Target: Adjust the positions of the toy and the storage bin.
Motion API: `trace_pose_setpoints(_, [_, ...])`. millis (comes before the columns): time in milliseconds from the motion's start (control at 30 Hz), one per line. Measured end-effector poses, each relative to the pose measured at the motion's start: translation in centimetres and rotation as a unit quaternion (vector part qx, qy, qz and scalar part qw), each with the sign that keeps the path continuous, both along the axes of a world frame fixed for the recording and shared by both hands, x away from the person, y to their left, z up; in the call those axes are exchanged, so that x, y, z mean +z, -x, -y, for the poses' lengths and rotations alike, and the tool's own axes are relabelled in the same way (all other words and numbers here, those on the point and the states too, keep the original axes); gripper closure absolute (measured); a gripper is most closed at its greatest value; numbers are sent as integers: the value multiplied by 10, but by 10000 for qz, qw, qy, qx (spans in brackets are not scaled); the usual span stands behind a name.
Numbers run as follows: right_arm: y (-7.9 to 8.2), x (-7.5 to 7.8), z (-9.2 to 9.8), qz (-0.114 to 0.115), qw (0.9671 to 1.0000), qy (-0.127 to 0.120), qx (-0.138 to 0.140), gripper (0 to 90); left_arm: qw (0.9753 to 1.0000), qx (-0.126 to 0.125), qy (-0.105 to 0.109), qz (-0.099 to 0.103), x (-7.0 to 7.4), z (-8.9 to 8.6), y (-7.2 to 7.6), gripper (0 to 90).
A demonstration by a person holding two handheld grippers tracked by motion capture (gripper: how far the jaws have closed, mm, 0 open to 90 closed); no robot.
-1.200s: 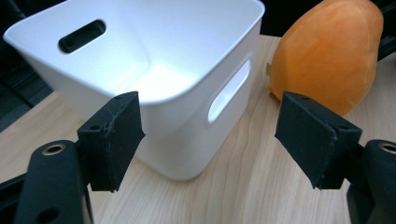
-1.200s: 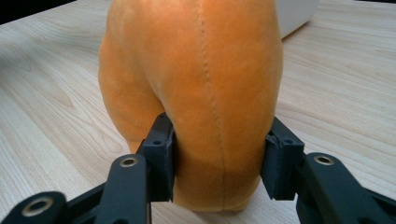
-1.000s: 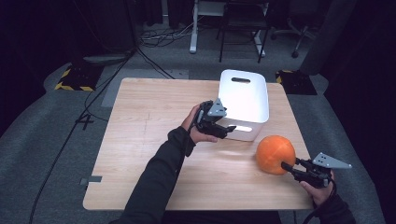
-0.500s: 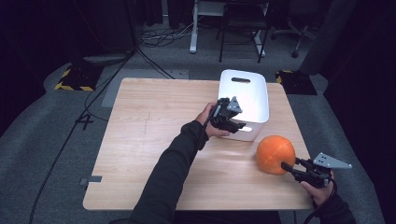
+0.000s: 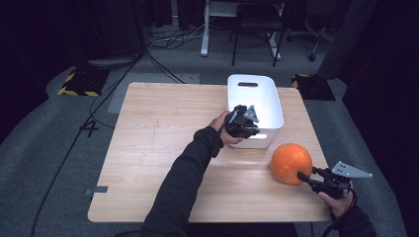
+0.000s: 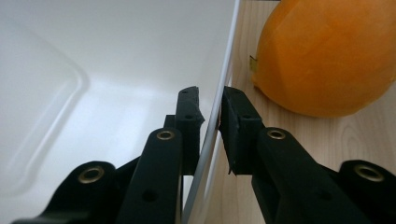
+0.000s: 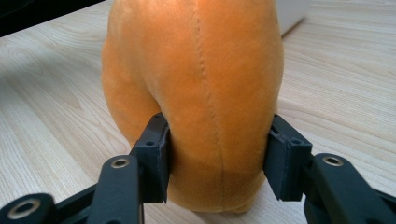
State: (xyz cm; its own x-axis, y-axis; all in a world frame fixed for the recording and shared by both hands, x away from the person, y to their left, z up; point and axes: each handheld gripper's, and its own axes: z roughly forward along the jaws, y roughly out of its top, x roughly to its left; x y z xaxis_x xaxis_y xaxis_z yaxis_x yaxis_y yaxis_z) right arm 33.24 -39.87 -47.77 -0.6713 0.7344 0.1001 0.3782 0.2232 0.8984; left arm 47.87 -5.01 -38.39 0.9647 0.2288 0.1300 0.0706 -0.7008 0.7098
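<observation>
The rim of the white plastic bin (image 5: 267,106) is clamped by the left gripper (image 6: 212,121). The round orange plush ball (image 7: 196,93) is pinched by the right gripper (image 7: 217,154); it should be lifted squarely, without squeezing loose.

Person wears dark, near-black long sleeves, left sleeve (image 5: 183,182) with a ribbed cuff at the wrist. Left gripper (image 5: 245,124) is black with a small grey three-cornered plate on top. Right gripper (image 5: 309,178) is black, its grey three-cornered plate larger and flat, a dark cable trailing behind. Both have matte black jaws with ridged inner pads and brass-coloured rivets at the link arms.
</observation>
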Motion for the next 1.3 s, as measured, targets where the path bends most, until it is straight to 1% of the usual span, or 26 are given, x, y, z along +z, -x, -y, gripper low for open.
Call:
trace_pose_setpoints(33, [0,0,0,12,10000,-1,6,489,10000,15,42,-8,0,-3,2,797])
trace_pose_setpoints(67, [-1,-1,1,20,10000,-11,15,488,10000,-20,56,4,1,-5,3,802])
trace_pose_setpoints(100, [0,0,0,-37,9999,-93,0,488,9999,-18,91,39,1,-9,5,807])
trace_pose_setpoints(167, [0,0,0,-5,10000,-62,11,488,9999,-135,38,-38,4,-15,9,822])
trace_pose_setpoints(300, [0,0,0,-31,10000,-79,-2,487,9993,-371,-19,7,9,-27,23,847])
trace_pose_setpoints(333, [0,0,-1,-36,10000,-87,-7,487,9992,-396,-63,-27,10,-30,27,854])
trace_pose_setpoints(400, [-1,0,-1,-46,9999,-93,-15,487,9990,-434,-92,64,12,-36,35,862])
trace_pose_setpoints(467, [-1,0,-1,-44,9999,-93,-14,487,9988,-464,-119,60,12,-40,41,867])
trace_pose_setpoints(500, [-1,0,-1,-41,9999,-94,-12,486,9985,-518,-119,91,12,-43,45,869])
trace_pose_setpoints(533, [-1,0,-1,-39,10000,-90,-13,486,9988,-487,-91,53,11,-46,49,871])
trace_pose_setpoints(600, [-1,0,-1,-41,9999,-99,-12,485,9985,-529,-103,122,12,-52,54,872])
trace_pose_setpoints(667, [-1,-1,-1,-27,10000,-94,-6,485,9984,-554,-95,100,11,-57,59,871])
trace_pose_setpoints(700, [-1,-1,-1,-30,9999,-96,-7,484,9982,-578,-98,123,11,-60,61,871])
trace_pose_setpoints(767, [-2,-1,-1,-27,9999,-102,-2,483,9984,-554,-20,84,10,-66,66,871])
trace_pose_setpoints(800, [-2,-1,-1,-33,9999,-108,4,482,9983,-565,26,141,10,-68,67,869])
trace_pose_setpoints(833, [-2,-1,-1,-25,9999,-109,4,481,9984,-528,134,117,11,-72,68,867])
trace_pose_setpoints(867, [-2,-1,-1,-30,9999,-117,-1,480,9984,-507,223,102,12,-74,69,851])
trace_pose_setpoints(933, [-2,0,-2,-48,9999,-111,-15,477,9981,-468,373,160,15,-80,73,816])
trace_pose_setpoints(1000, [-2,0,-2,-25,9999,-103,0,468,9978,-317,519,264,18,-84,78,765])
trace_pose_setpoints(1067, [-2,0,-2,-4,10000,-84,30,451,9970,-131,678,352,20,-89,83,645])
trace_pose_setpoints(1133, [-2,1,-3,-32,9999,-96,35,434,9957,10,835,389,21,-95,90,603])
trace_pose_setpoints(1167, [-2,1,-3,-34,10000,-81,24,425,9950,102,859,490,21,-98,93,549])
trace_pose_setpoints(1200, [-2,2,-3,-7,10000,-52,30,416,9940,215,901,576,21,-102,97,515])
trace_pose_setpoints(1233, [-2,2,-3,41,10000,8,54,407,9931,362,955,569,20,-106,101,487])
trace_pose_setpoints(1267, [-2,3,-4,37,10000,-39,50,400,9920,490,987,614,19,-110,104,413])
trace_pose_setpoints(1300, [-1,4,-5,20,10000,19,38,392,9904,656,1001,687,17,-114,108,346])
